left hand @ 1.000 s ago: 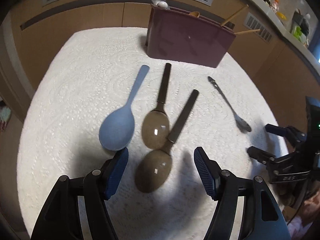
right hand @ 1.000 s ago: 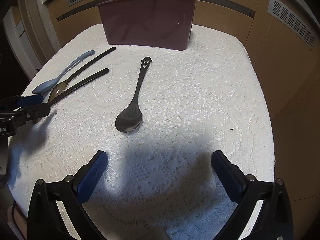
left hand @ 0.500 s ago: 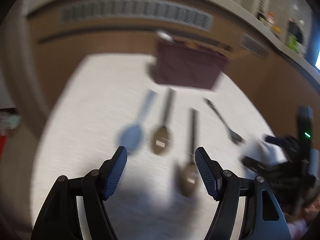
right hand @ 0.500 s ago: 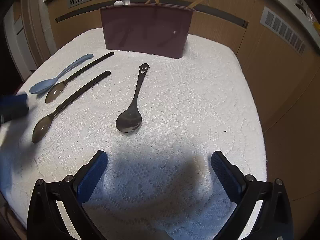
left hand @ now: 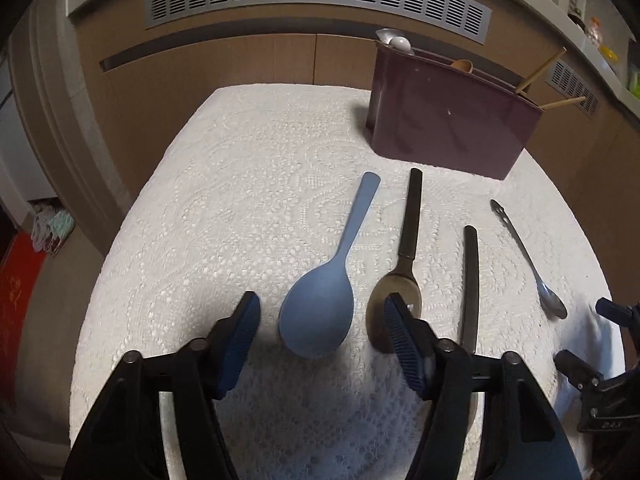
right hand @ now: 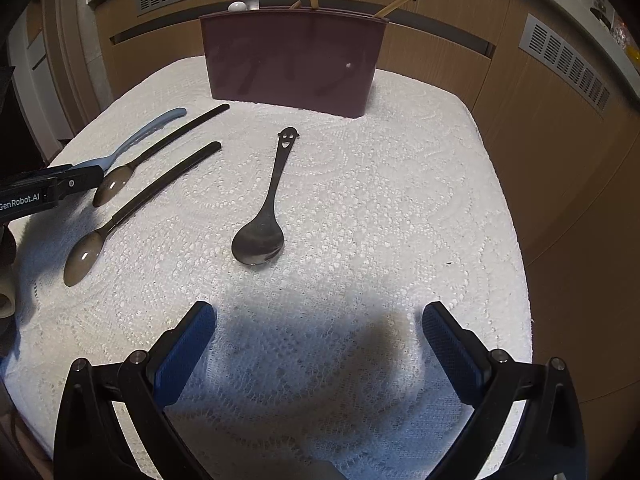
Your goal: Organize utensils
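A: The left tool (left hand: 320, 336) hangs over the bowl of the blue spoon (left hand: 320, 316), which lies on the white lace cloth of the desk (left hand: 224, 208), well in front of the maroon utensil holder (left hand: 448, 124). Its jaws are closing, the spoon's bowl between them, but the pads don't press on it yet.

B: I'd say the bowl is a wide, slippery hold. Better to settle on the neck or handle and keep the right-hand pad (left hand: 402, 344) clear of the brown spoon (left hand: 400, 288) just beside it.

A: And the right tool (right hand: 318, 344)?

B: Wide open, holding nothing, over bare cloth nearer than the dark metal spoon (right hand: 260, 236) with the smiley-face handle.

A: What does each camera add?

B: The right wrist view shows the second brown spoon (right hand: 116, 224) whole, bowl included; the left one hides that bowl behind its own finger. Only the left view looks into the holder's top, at the utensils already standing there.
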`<state>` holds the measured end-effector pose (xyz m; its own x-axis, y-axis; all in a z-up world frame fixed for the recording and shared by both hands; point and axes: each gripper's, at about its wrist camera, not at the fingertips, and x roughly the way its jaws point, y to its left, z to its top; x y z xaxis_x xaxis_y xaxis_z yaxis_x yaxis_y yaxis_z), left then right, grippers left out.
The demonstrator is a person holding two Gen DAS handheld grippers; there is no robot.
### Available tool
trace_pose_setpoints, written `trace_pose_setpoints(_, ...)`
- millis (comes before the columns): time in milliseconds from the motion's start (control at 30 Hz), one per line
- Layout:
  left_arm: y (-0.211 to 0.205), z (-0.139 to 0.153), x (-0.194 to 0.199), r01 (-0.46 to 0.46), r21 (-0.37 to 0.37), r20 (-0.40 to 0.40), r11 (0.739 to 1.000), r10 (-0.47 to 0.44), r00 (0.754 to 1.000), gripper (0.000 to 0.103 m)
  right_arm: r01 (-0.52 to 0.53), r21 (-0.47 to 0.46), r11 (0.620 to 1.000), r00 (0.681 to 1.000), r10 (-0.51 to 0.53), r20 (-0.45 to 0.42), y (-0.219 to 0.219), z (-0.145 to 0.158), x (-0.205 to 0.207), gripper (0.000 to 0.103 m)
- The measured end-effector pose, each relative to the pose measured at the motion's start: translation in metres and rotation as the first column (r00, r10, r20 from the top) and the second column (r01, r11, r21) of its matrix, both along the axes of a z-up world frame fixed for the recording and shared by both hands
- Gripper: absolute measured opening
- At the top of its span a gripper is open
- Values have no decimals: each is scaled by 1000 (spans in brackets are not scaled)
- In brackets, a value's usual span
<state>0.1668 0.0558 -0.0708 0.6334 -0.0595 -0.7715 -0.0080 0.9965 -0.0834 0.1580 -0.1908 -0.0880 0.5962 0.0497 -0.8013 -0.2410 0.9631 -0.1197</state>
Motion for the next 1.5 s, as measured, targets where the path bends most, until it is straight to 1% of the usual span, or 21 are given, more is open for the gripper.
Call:
trace_pose_setpoints(33,-1,0,0,1,9,1,1000,-1,1000,55,0,1,1000,1000,0,-1,0,0,0,103)
trace_pose_setpoints(100,1,-2,0,2,13,-4,1000,-1,1000,48,0,5,1000,1000,0,-4,-1,0,0,103)
trace_pose_setpoints(167,6,-4,-1,5,-7,-8,1000,-5,1000,43,1,11,1000,1000,-1,-8,-1,0,1,103)
trace_pose_setpoints(200,6,-3,-2,8,-13,-4,1000,-8,1000,42,2,14,1000,1000,-2,-11,-2,0,1,103)
trace_pose_setpoints(367,6,2,-7,18,-17,32,1000,-17,999,36,5,26,1000,1000,-4,-20,-3,0,1,103)
trace_pose_setpoints(467,6,4,-8,26,-16,54,1000,-25,998,27,6,33,999,1000,-6,-24,-4,0,2,103)
trace_pose_setpoints(567,7,10,-12,35,-4,92,999,-35,995,19,8,37,999,1000,-7,-28,-4,0,3,103)
trace_pose_setpoints(700,8,19,-17,35,9,127,999,-36,991,16,8,39,999,1000,-7,-29,-4,0,3,103)
trace_pose_setpoints(767,10,20,-17,39,11,125,999,-40,991,16,8,42,999,1000,-7,-31,-4,0,3,103)
trace_pose_setpoints(833,11,19,-19,57,-12,103,998,-56,993,17,8,46,999,999,-7,-33,-4,0,3,103)
trace_pose_setpoints(867,12,18,-22,65,-20,97,998,-63,993,19,9,48,999,999,-7,-34,-4,0,3,103)
trace_pose_setpoints(933,11,16,-29,87,-11,87,996,-86,993,28,9,49,999,999,-7,-35,-4,0,3,103)
trace_pose_setpoints(967,10,15,-32,92,2,86,996,-92,992,43,9,50,999,999,-8,-35,-4,0,3,103)
trace_pose_setpoints(1000,10,13,-33,94,19,84,995,-95,992,63,9,49,999,999,-7,-35,-4,0,2,103)
trace_pose_setpoints(1033,10,11,-34,85,36,86,996,-88,992,69,9,49,999,999,-7,-35,-4,0,3,103)
trace_pose_setpoints(1067,10,9,-33,72,49,89,996,-76,993,70,9,50,999,999,-7,-36,-4,-1,3,103)
trace_pose_setpoints(1200,12,3,-22,56,30,55,998,-57,997,70,10,53,999,999,-8,-38,-5,-1,3,103)
trace_pose_setpoints(1367,6,-1,-15,77,40,30,996,-78,996,70,10,54,999,999,-8,-38,-5,-1,3,103)
trace_pose_setpoints(1400,6,-1,-15,81,37,29,996,-83,996,69,10,53,999,999,-8,-38,-5,-1,3,103)
trace_pose_setpoints(1433,7,-1,-14,80,32,33,996,-81,996,66,10,53,999,999,-8,-38,-5,-1,3,103)
trace_pose_setpoints(1500,8,-1,-12,79,21,36,997,-79,996,41,10,54,998,999,-8,-38,-5,-1,3,103)
